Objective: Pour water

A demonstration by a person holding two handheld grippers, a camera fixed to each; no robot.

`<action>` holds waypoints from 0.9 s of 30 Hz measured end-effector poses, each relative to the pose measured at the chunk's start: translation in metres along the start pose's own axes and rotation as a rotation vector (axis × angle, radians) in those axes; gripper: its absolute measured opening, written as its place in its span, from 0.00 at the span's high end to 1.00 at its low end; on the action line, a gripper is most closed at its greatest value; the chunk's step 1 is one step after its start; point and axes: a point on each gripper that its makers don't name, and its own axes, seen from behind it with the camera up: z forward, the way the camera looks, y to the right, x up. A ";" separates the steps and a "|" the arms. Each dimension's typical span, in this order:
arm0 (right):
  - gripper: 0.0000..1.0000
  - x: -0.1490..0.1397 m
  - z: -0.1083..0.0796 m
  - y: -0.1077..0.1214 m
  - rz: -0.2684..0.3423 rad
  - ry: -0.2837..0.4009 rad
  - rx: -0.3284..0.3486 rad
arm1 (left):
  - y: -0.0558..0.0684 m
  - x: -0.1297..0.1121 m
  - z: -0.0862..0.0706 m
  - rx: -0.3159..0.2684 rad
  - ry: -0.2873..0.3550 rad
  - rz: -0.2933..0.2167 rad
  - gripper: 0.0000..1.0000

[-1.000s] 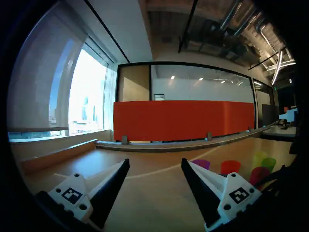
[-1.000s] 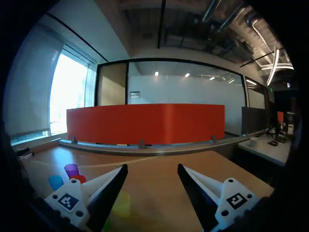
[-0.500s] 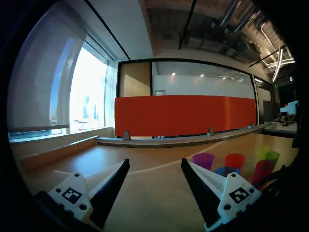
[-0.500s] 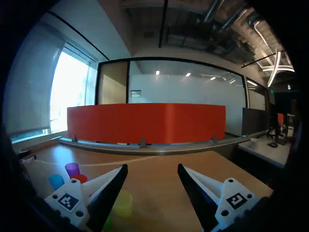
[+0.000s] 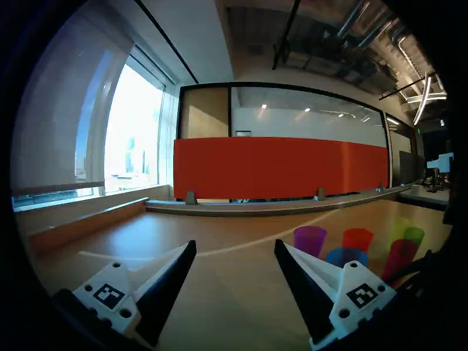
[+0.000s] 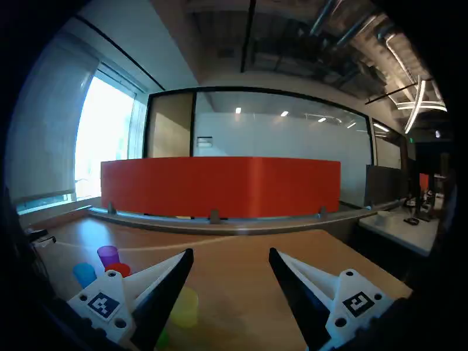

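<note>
Wooden tabletop (image 5: pixel 234 298) runs out to an orange partition (image 5: pixel 281 167) in the left gripper view, where we see our left tongs (image 5: pixel 234 248) spread wide and empty. A purple cup (image 5: pixel 309 238), a red cup (image 5: pixel 357 238) and a blue cup (image 5: pixel 345 256) stand close together at the right, just beyond the right finger. In the right gripper view our right tongs (image 6: pixel 230 253) likewise gape empty above the tabletop, with the purple, blue and red cups far left and a yellow cup (image 6: pixel 186 305) nearer, partly behind the left finger.
</note>
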 end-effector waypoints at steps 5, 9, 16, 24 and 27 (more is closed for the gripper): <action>0.00 -0.001 -0.001 0.002 0.002 0.001 -0.001 | 0.000 0.000 0.000 -0.004 0.000 0.000 0.01; 0.00 -0.002 -0.002 0.002 0.003 0.000 -0.002 | 0.001 0.000 0.000 -0.007 0.000 0.000 0.01; 0.00 -0.001 -0.004 0.003 0.005 0.001 0.000 | 0.002 -0.001 -0.001 -0.015 -0.001 0.000 0.01; 0.00 0.000 -0.005 0.002 -0.003 0.007 0.002 | 0.003 -0.001 0.000 -0.016 -0.003 0.002 0.01; 0.00 0.001 -0.005 0.002 -0.010 0.016 0.002 | 0.003 -0.001 0.000 -0.016 -0.003 0.002 0.01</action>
